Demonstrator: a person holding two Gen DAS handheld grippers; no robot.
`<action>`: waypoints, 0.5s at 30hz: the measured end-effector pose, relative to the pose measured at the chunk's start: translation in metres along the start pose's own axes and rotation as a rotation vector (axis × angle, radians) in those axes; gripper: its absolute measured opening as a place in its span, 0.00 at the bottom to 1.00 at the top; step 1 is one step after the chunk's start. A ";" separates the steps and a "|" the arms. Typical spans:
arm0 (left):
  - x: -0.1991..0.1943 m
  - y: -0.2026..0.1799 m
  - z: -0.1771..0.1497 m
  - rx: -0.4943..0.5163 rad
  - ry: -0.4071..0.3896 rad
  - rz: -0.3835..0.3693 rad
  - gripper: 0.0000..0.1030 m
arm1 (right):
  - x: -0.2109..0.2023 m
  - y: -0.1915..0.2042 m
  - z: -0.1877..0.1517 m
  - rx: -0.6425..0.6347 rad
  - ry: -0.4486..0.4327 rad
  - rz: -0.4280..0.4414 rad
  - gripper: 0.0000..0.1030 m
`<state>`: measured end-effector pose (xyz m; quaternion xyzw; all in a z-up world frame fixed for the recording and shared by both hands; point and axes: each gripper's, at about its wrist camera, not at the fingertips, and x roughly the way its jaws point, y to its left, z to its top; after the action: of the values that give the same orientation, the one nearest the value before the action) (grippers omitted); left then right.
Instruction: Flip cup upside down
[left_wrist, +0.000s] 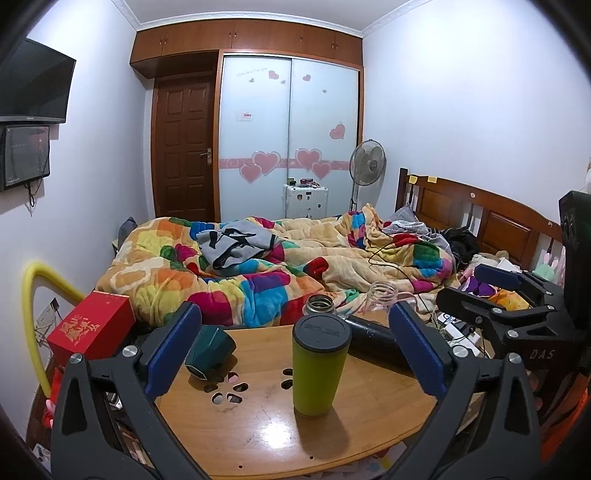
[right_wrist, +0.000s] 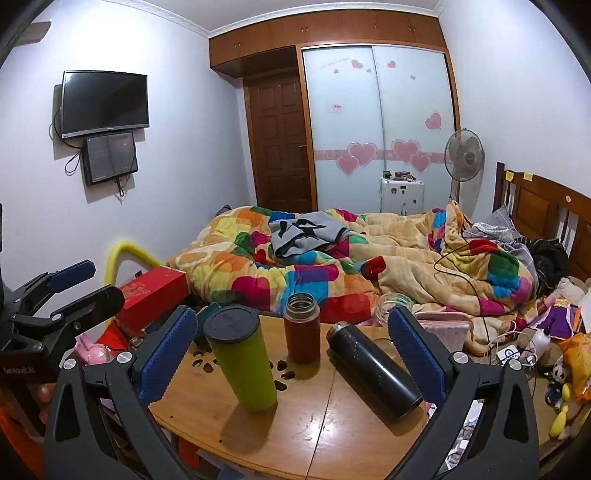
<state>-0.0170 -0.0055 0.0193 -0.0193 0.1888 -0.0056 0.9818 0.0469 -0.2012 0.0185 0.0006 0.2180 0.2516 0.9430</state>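
Note:
A lime-green tall cup with a dark flat end on top stands upright on the round wooden table; it also shows in the right wrist view. My left gripper is open, its blue pads on either side of the cup and apart from it. My right gripper is open and empty, held over the table with the cup left of centre between its fingers. The left gripper shows at the left edge of the right wrist view, and the right gripper at the right of the left wrist view.
A black flask lies on its side on the table. An open brown bottle stands behind the cup. A dark green object lies at the table's left. A red box, a clear jar and a bed with a colourful blanket lie beyond.

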 end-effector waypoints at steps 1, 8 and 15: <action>0.001 0.000 0.000 0.000 0.001 0.000 1.00 | 0.000 -0.001 -0.001 0.002 0.000 -0.002 1.00; 0.007 0.000 -0.002 -0.003 0.006 -0.001 1.00 | 0.007 -0.007 -0.004 0.026 0.015 -0.002 1.00; 0.008 0.000 -0.002 -0.002 0.006 -0.002 1.00 | 0.008 -0.007 -0.004 0.028 0.017 -0.004 1.00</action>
<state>-0.0107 -0.0057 0.0147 -0.0204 0.1917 -0.0062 0.9812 0.0549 -0.2039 0.0108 0.0114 0.2297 0.2466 0.9414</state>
